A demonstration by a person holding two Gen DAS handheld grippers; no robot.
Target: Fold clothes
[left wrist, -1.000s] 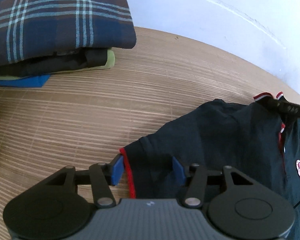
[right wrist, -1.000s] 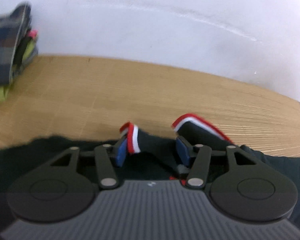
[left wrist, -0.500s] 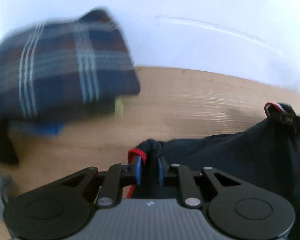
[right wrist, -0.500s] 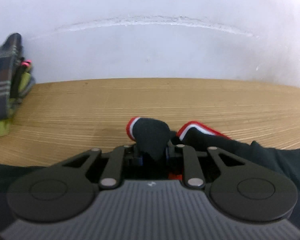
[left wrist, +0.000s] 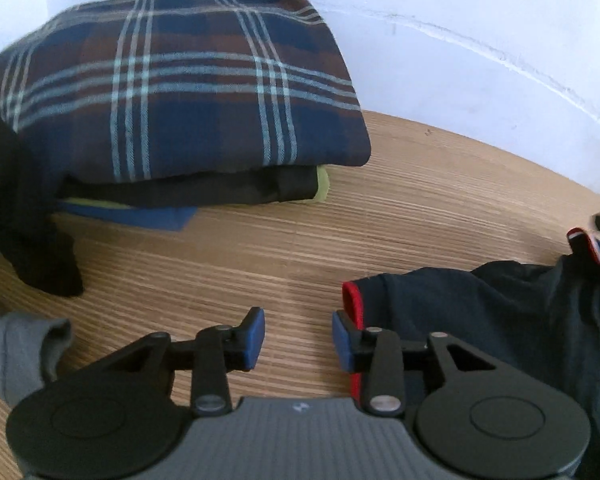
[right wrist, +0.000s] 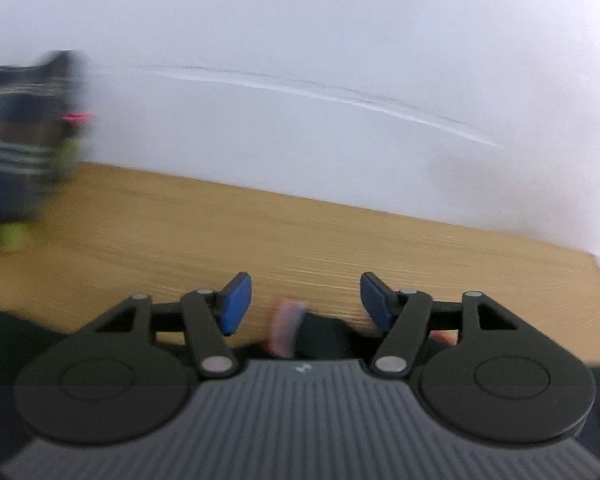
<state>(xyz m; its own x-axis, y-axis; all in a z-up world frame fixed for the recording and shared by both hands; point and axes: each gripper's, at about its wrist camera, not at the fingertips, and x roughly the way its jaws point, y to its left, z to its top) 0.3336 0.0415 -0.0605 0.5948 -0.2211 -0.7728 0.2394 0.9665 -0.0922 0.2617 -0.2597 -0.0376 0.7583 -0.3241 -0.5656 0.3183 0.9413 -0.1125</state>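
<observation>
— Left of the navy polo shirt (left wrist: 480,312), what lay on the wooden table (left wrist: 380,208)?

— At the far left edge, a grey garment (left wrist: 16,348) and a black one (left wrist: 28,240). Behind them, up against the white wall (left wrist: 460,60), stood a folded stack topped by a plaid shirt (left wrist: 172,92), with black, yellow-green and blue layers under it.

— And the left gripper (left wrist: 298,334)?

— Its blue-padded fingers (left wrist: 253,334) were spread apart over bare wood, gripping nothing. The right-hand pad sat just beside the polo's red-trimmed sleeve cuff (left wrist: 352,304); whether it touched the cloth, I could not tell.

— How did the polo look?

— Dark navy, rumpled, lying on the table to the right of that gripper. Red piping ran along the sleeve hem, and a red-and-white striped collar (left wrist: 592,240) was bunched at its far right.

— And the right gripper (right wrist: 306,302)?

— Wide open too, holding nothing. Its view was blurred; a red-and-white striped bit of the polo (right wrist: 286,328) showed low between the fingers, close to the gripper body, with dark cloth beside it.
</observation>
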